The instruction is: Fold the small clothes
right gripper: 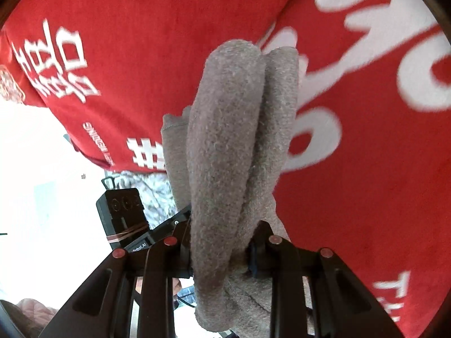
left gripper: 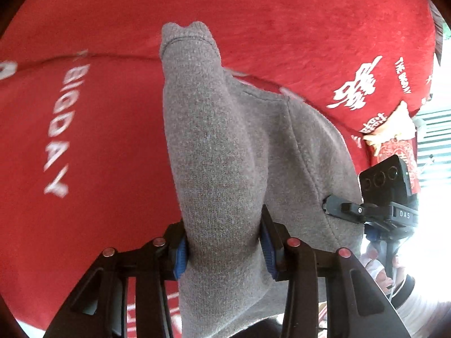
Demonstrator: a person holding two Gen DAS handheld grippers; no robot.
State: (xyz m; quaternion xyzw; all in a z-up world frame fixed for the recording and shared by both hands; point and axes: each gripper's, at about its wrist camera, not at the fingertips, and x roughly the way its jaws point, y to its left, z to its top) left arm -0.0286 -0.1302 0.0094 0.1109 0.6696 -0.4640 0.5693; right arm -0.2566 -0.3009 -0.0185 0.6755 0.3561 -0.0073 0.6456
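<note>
Both grippers angled down over a red printed cloth [left gripper: 93,140]. Left gripper [left gripper: 224,250] fingers clamped narrow on a bunched fold of the grey knit garment [left gripper: 214,146], lifted off the cloth. Right gripper [right gripper: 221,253] likewise pinching the same garment's rolled edge, near the cloth's edge.

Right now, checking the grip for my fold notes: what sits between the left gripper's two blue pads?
In the left wrist view, a bunched fold of the grey knit garment fills the gap of the left gripper, pinched by both pads.
</note>
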